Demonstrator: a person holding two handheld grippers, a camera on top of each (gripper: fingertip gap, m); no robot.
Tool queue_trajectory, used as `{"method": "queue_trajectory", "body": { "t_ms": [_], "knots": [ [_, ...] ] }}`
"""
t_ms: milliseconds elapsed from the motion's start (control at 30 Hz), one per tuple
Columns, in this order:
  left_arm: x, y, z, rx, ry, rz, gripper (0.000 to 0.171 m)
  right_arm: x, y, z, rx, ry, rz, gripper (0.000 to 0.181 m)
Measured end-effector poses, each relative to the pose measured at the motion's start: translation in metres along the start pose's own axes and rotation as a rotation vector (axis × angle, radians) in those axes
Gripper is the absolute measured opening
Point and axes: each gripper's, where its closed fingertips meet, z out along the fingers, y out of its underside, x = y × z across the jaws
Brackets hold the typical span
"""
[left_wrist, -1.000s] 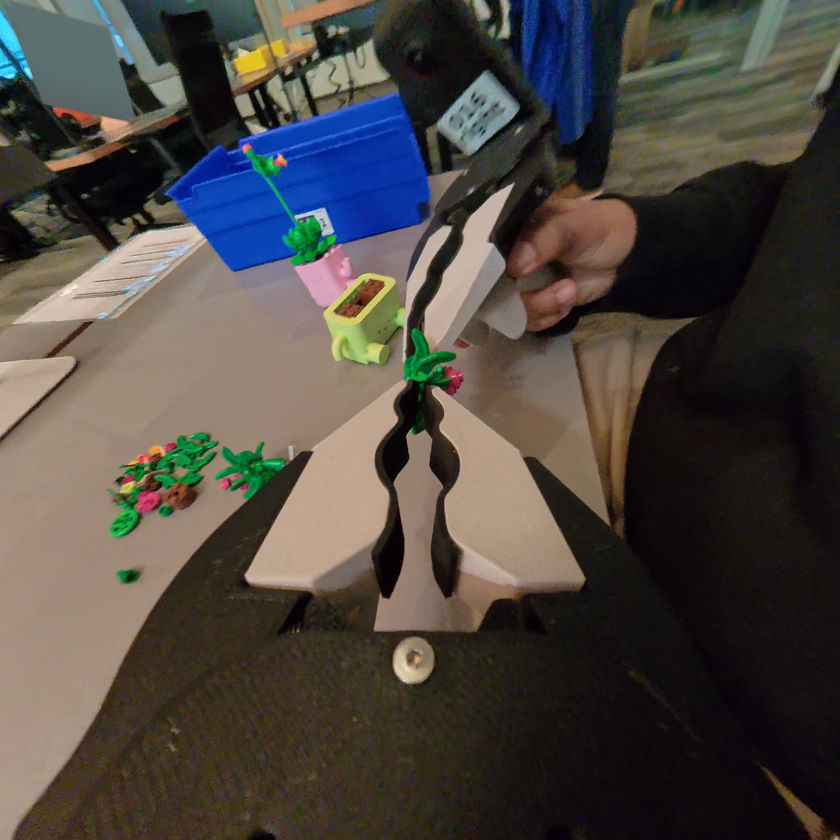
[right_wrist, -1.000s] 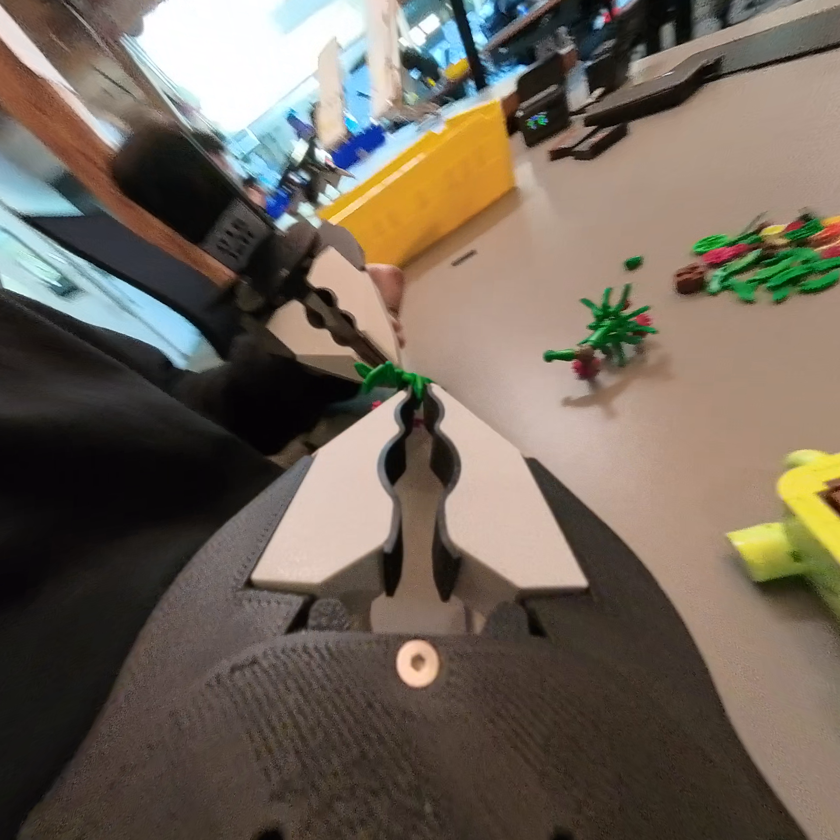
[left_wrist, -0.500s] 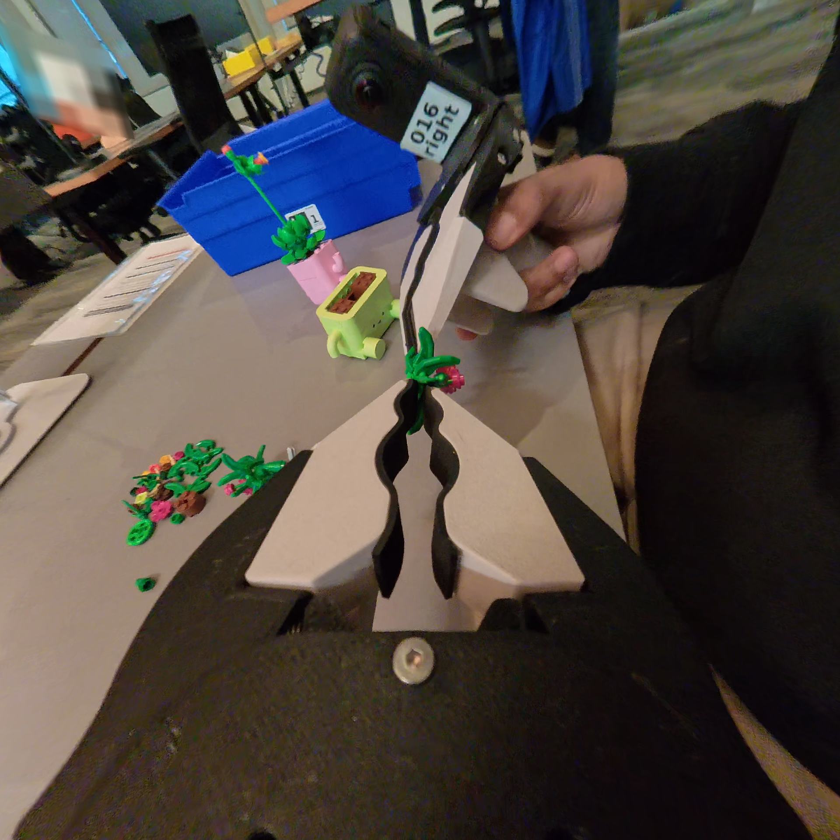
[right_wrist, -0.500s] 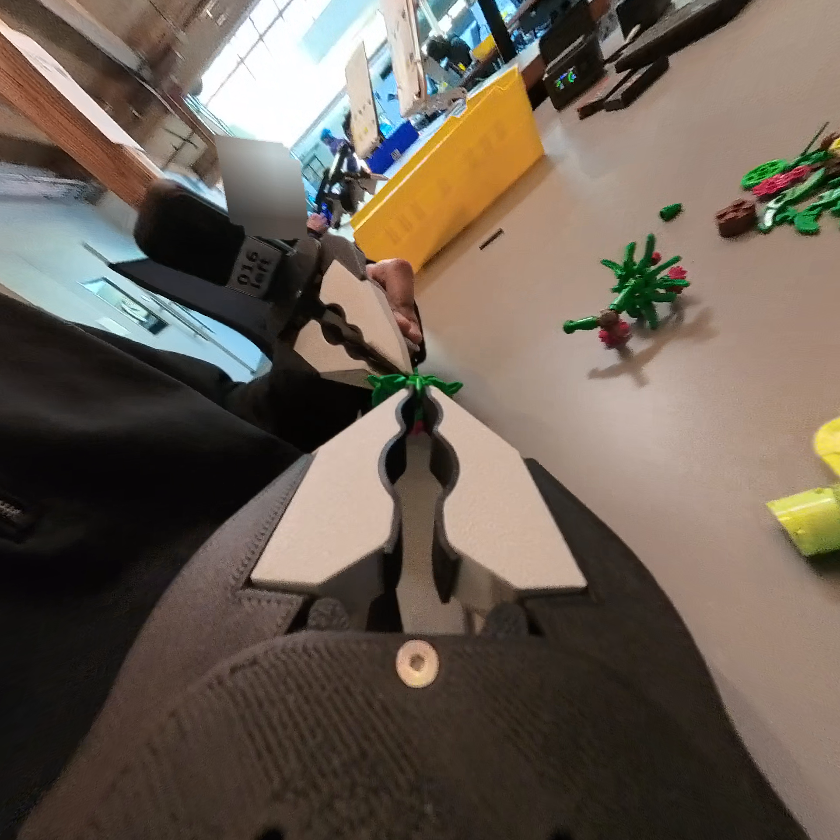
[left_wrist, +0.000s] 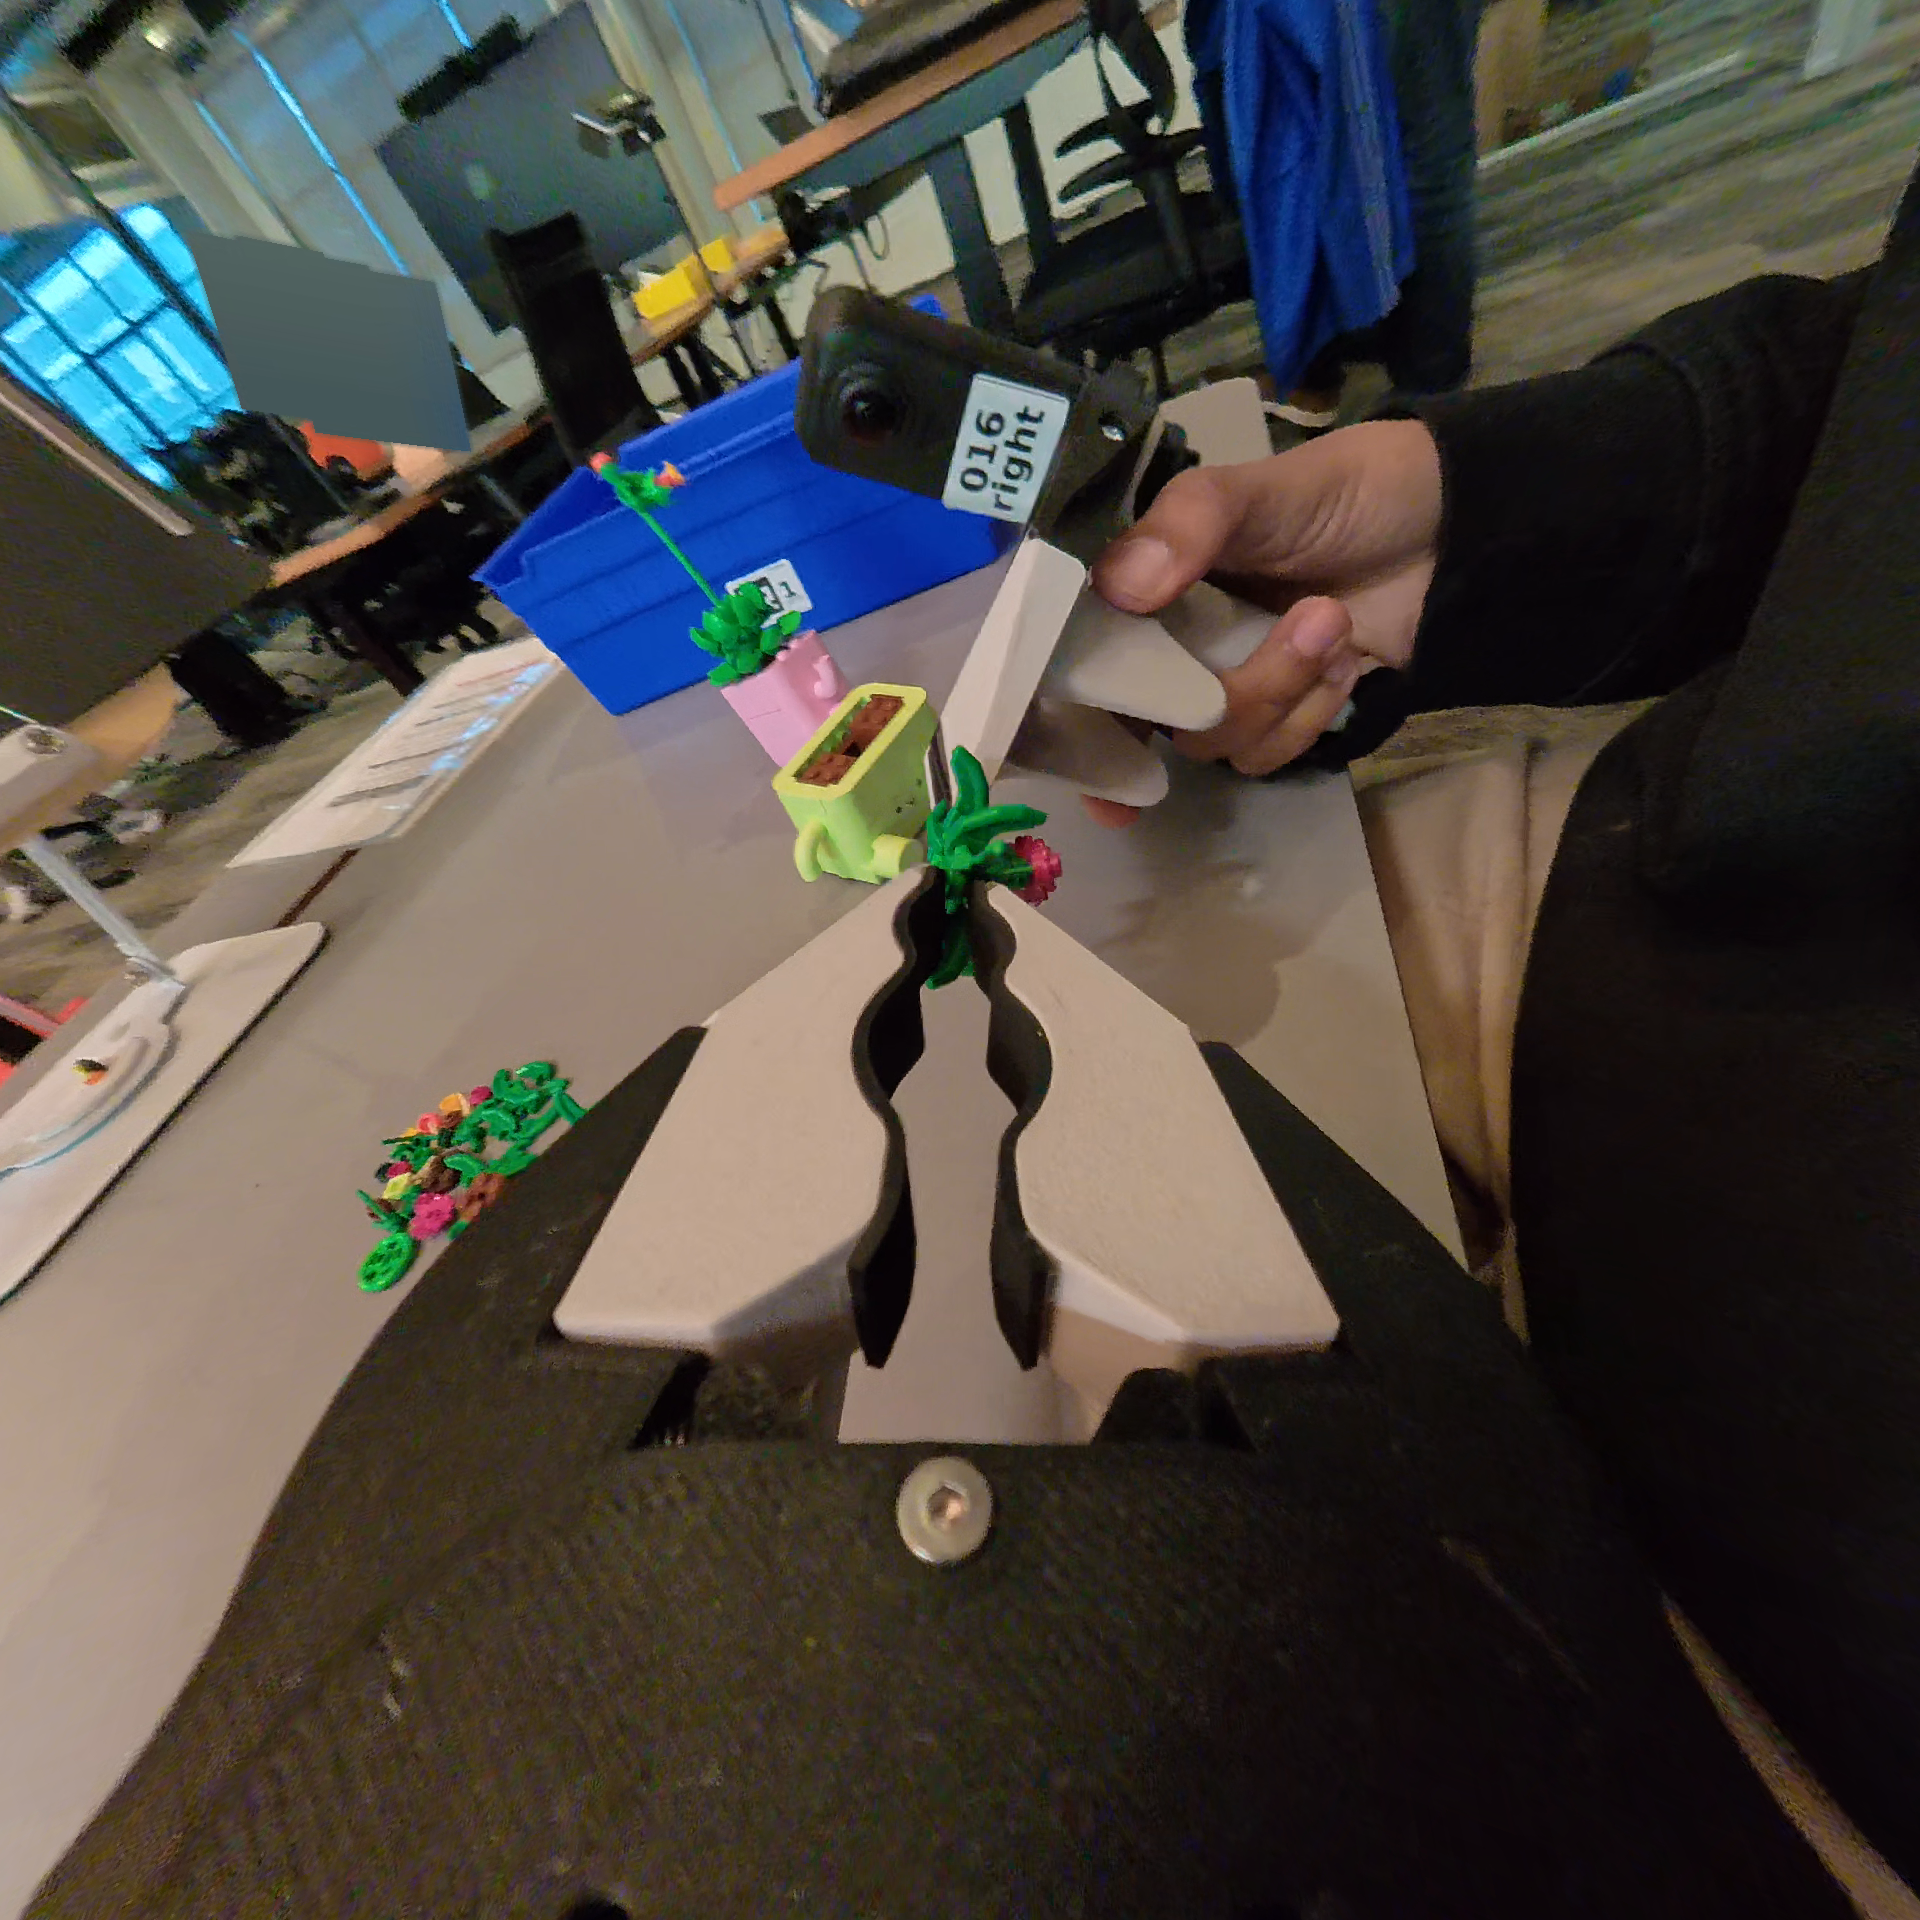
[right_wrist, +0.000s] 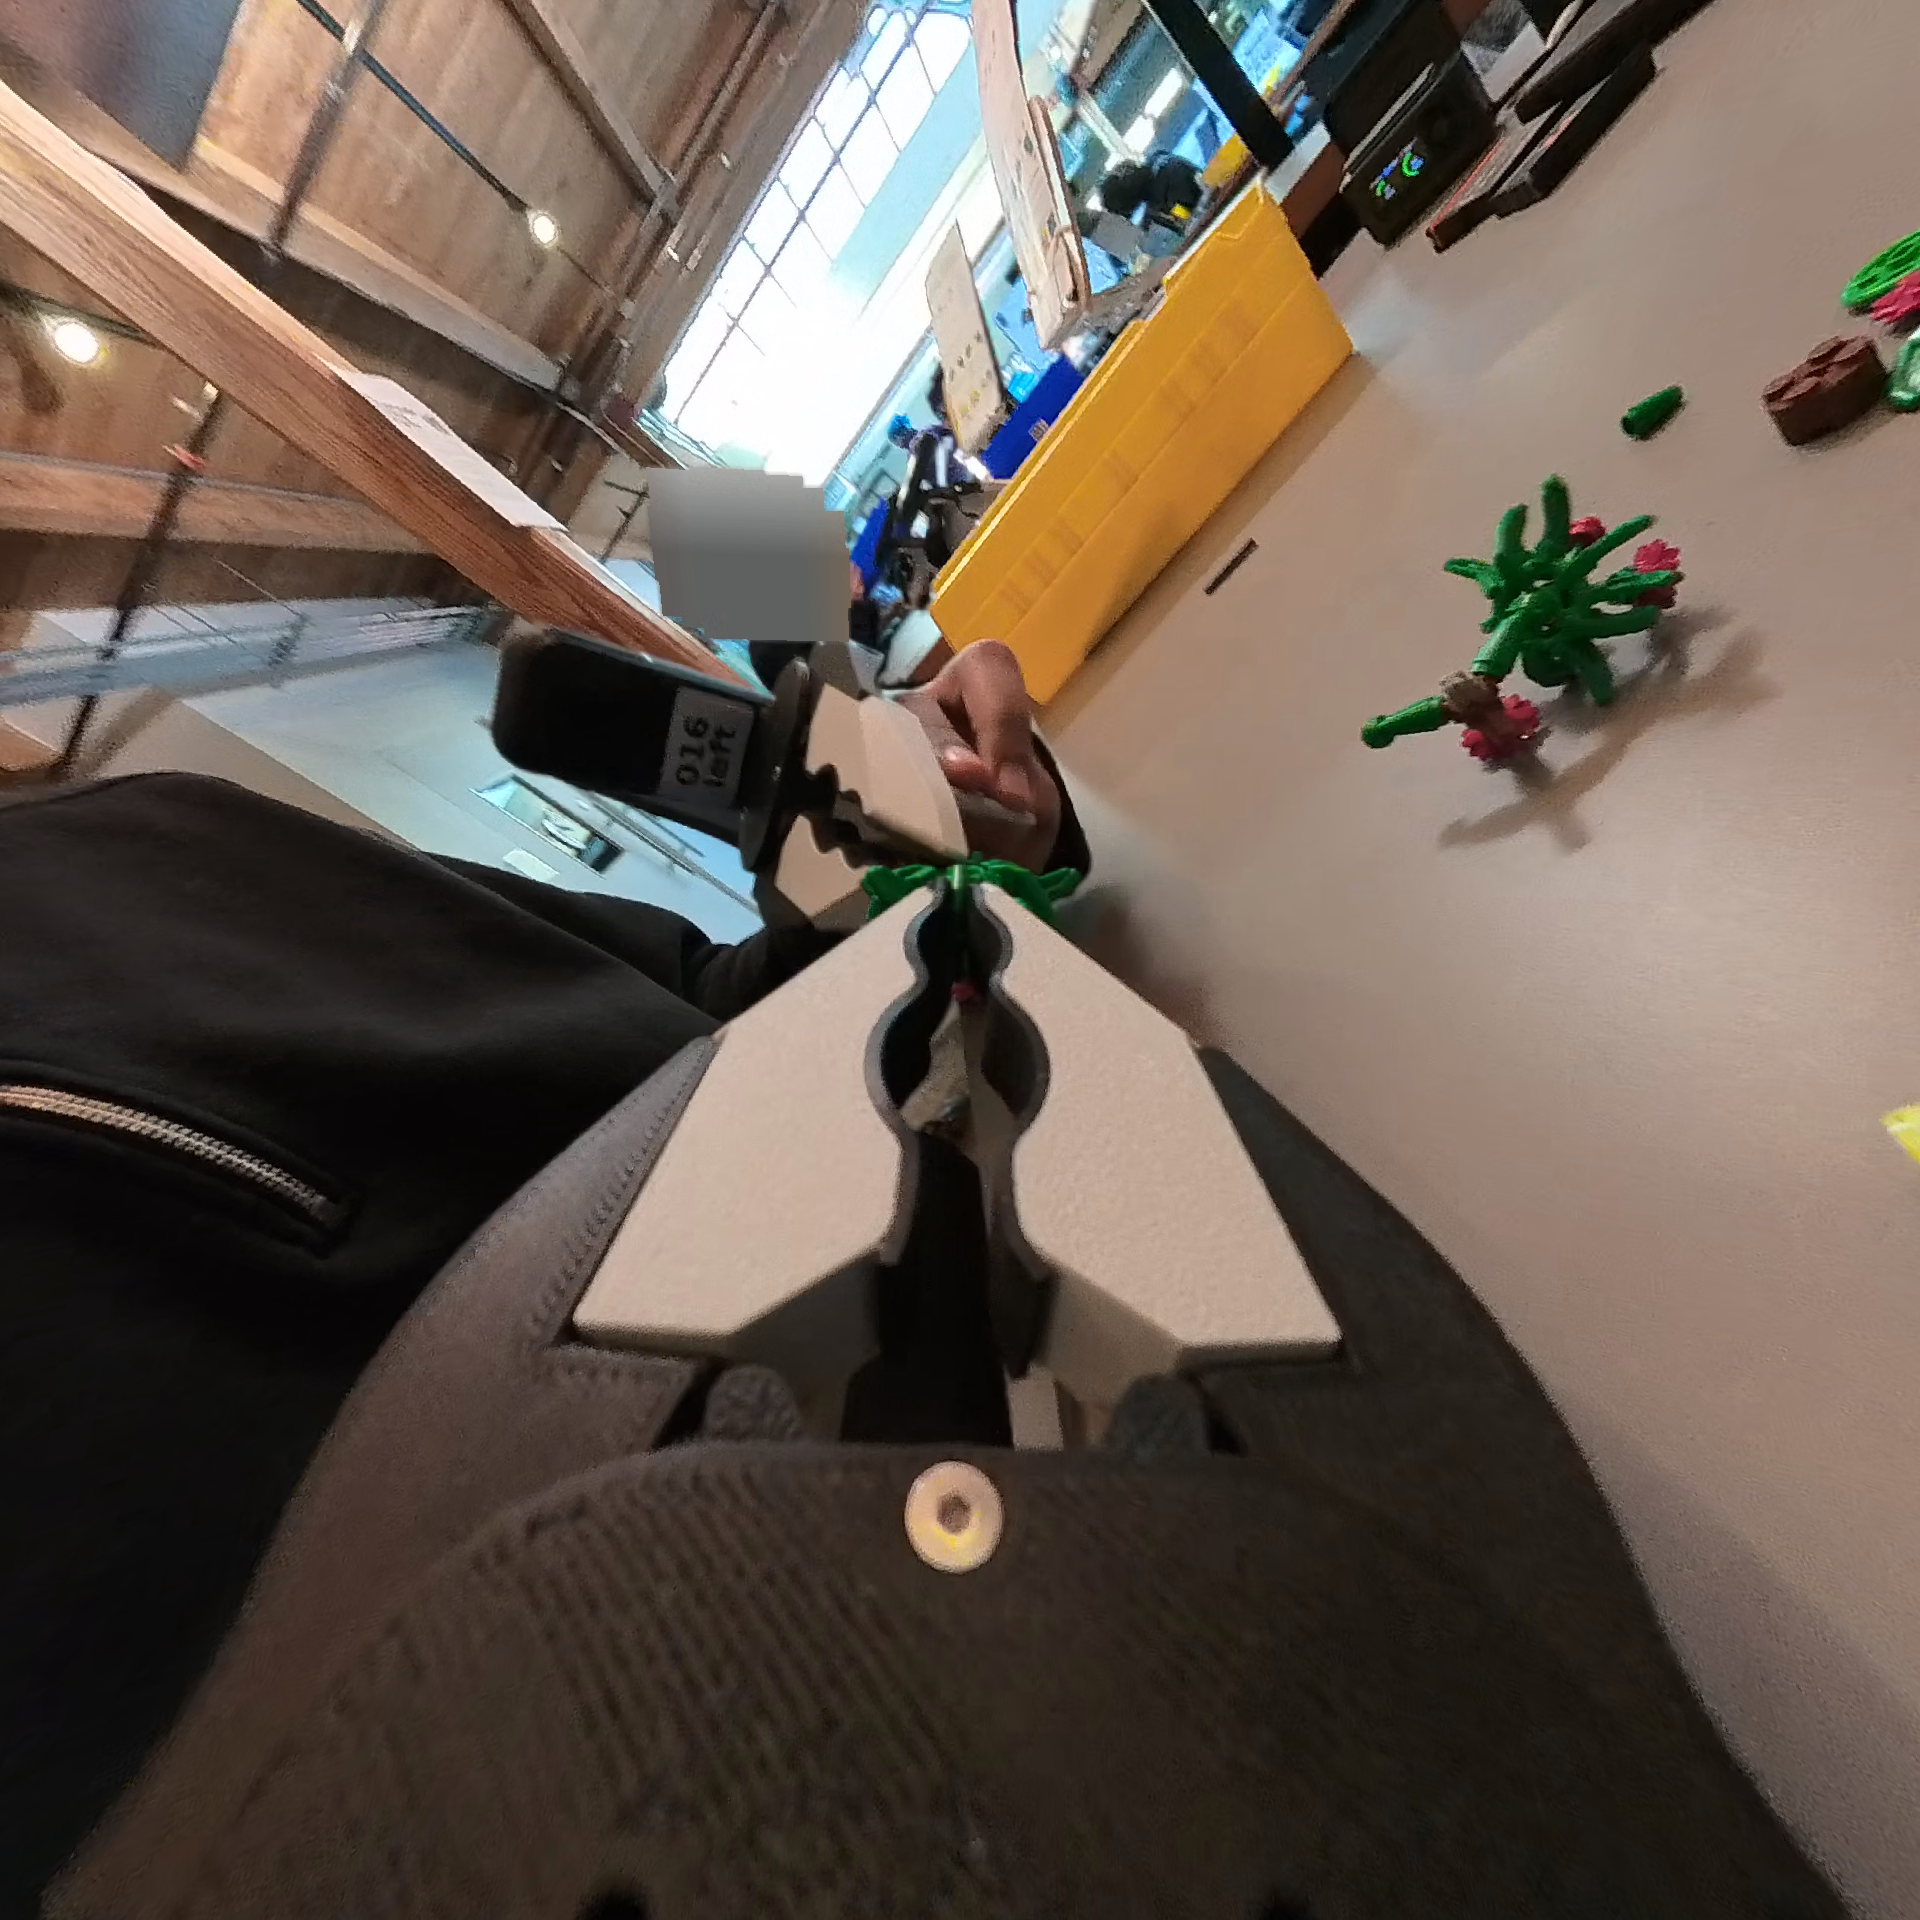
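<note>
**Toy sprig pinched from both ends**

A green plastic sprig (left_wrist: 971, 844) with a pink flower is clamped upright at the left gripper (left_wrist: 951, 904) tips. Its leafy top is pinched by the right gripper (right_wrist: 961, 904), closed from above, near the yellow-green pot (left_wrist: 857, 779).
</note>
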Motion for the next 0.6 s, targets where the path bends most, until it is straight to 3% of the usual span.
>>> {"method": "queue_trajectory", "body": {
  "t_ms": [133,600],
  "knots": [
    [-0.0001,0.0017,0.0025,-0.01,-0.027,0.026,0.009,-0.0008,-0.0016,-0.0017,0.012,-0.027,0.041,0.0],
    [0.0027,-0.0032,0.0023,-0.029,0.023,-0.018,0.001,-0.0024,-0.0003,-0.0018,0.004,-0.051,0.059,0.0]
  ]
}}
